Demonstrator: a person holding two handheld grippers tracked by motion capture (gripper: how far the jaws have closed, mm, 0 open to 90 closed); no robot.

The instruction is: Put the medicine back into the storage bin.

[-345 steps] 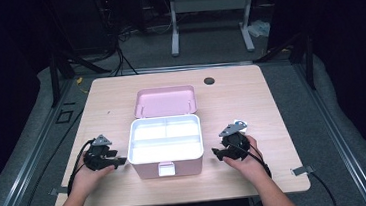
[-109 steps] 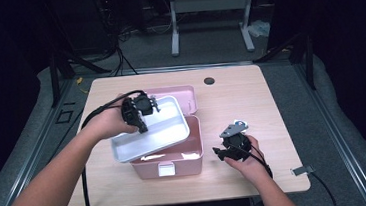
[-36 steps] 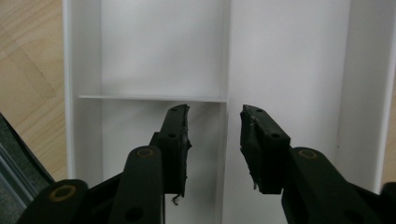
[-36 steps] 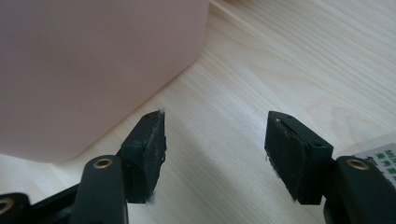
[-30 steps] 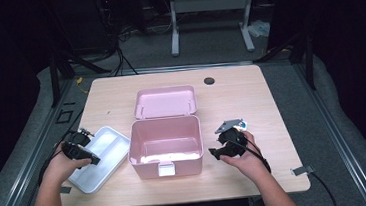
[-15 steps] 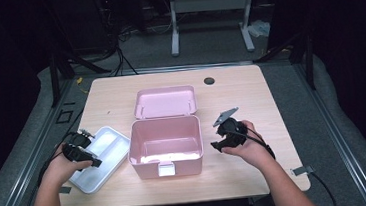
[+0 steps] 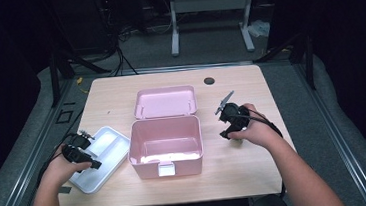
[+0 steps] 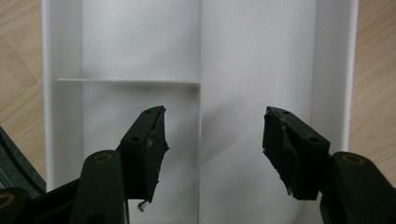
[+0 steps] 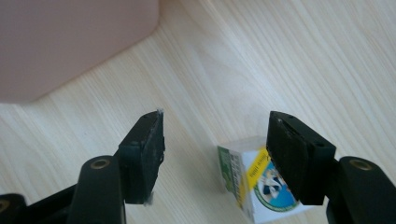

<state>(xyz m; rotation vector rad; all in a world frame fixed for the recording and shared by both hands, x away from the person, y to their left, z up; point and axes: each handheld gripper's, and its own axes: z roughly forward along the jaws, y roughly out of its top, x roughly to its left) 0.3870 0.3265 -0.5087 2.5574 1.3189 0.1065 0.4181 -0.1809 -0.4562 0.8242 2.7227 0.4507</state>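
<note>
Two open left gripper [image 8: 212, 140] jaws just widened, white tray [image 8: 257, 70] beneath them

Light wood table [image 7: 120, 96]: pink box [image 7: 164, 140], white tray [image 7: 98, 158], small printed carton [image 9: 259, 184].

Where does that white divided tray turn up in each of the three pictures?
High view: the white tray lies at lower left on the table, left of the pink box, under the left gripper.
Left gripper view: the tray's floor and dividers spread behind the open jaws.
Right gripper view: not there.
Shared landmark: the pale wooden tabletop.
</note>
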